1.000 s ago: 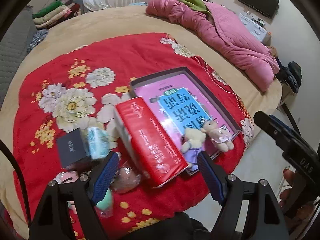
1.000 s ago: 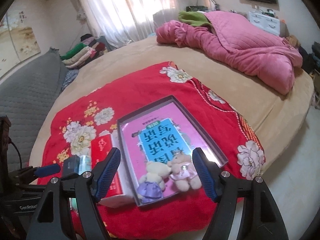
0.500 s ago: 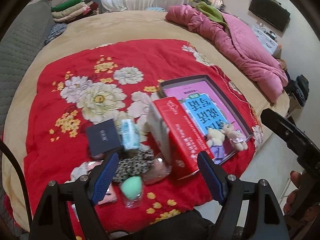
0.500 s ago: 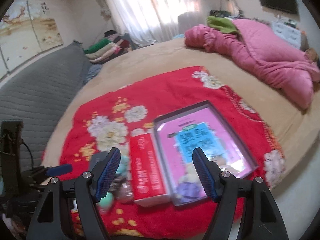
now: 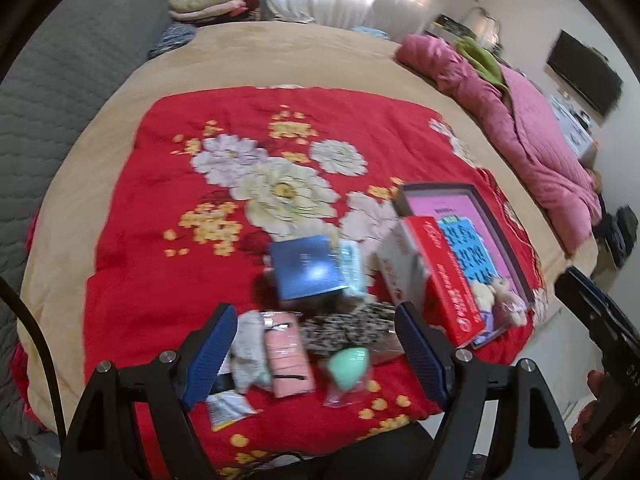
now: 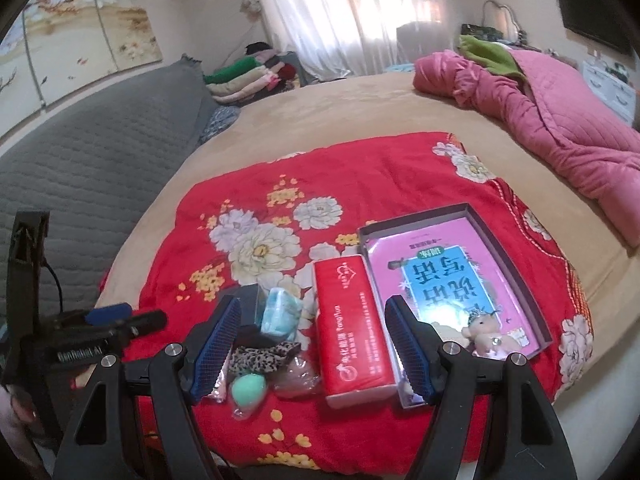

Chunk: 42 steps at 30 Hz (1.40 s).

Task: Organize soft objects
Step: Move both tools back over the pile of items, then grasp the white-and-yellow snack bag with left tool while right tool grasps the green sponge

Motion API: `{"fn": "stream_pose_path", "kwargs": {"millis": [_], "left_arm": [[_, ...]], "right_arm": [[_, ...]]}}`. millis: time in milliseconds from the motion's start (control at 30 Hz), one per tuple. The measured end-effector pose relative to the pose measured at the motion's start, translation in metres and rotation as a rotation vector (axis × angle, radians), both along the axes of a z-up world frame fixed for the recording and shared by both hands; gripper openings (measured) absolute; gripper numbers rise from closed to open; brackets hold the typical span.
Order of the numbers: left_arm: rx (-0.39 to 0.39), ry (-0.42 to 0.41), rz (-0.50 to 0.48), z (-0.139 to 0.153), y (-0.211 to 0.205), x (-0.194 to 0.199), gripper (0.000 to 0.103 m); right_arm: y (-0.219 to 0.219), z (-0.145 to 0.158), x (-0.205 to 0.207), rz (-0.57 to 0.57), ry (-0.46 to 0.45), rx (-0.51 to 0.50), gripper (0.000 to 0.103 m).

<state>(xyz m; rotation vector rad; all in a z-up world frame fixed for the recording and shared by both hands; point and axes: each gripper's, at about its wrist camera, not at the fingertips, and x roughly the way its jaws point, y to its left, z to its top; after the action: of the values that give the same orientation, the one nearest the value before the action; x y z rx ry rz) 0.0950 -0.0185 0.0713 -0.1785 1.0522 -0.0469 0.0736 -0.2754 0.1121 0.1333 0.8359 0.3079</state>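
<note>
On the red flowered blanket (image 5: 168,264) lie small soft things: a mint green sponge egg (image 5: 349,363) (image 6: 248,387), a leopard-print cloth (image 5: 348,326) (image 6: 260,357), a pink packet (image 5: 286,354) and a white pouch (image 5: 249,344). Two little plush bears (image 5: 498,294) (image 6: 486,334) sit in a grey tray (image 6: 512,256) with a pink book. A red carton (image 6: 352,326) (image 5: 448,276) lies beside the tray. My left gripper (image 5: 316,354) hangs open above the sponge and packets. My right gripper (image 6: 314,348) hangs open above the carton. Both hold nothing.
A dark blue box (image 5: 306,266) and a pale blue packet (image 6: 280,312) lie behind the cloth. A pink quilt (image 6: 560,120) is heaped at the far right of the tan bed. Folded clothes (image 6: 244,76) are stacked at the back, a grey headboard (image 6: 80,152) on the left.
Both grippers have swung left along the blanket's near edge. The sponge, cloth and packets now lie between my left fingers; the carton has replaced the bears between my right fingers.
</note>
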Motion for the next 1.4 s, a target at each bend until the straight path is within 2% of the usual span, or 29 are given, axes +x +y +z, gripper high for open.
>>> {"fn": "stream_pose_path", "kwargs": {"millis": [233,467,767,1100,1400], "left_arm": [[-0.008,0.013,0.102,-0.007,0.056,-0.013,0.081],[-0.017,0.068,0.148,-0.035,0.09,-0.032,0.081],[-0.031,0.162,0.17,-0.086,0.101,-0.051,0.081],[-0.042,0.281,0.132,-0.137,0.089,-0.05,0.081],[-0.038,0.346,0.142,-0.164,0.088,-0.045,0.081]], "right_arm": [[0.02,-0.01,-0.001,0.05,0.025,-0.006,0.075],[0.053,-0.032,-0.004,0.118,0.067,-0.03,0.075],[0.092,-0.067,-0.017,0.215,0.12,-0.089,0.075],[0.113,-0.106,-0.023,0.247,0.197,-0.144,0.076],[0.132,-0.149,-0.028,0.264,0.269,-0.226,0.076]]}}
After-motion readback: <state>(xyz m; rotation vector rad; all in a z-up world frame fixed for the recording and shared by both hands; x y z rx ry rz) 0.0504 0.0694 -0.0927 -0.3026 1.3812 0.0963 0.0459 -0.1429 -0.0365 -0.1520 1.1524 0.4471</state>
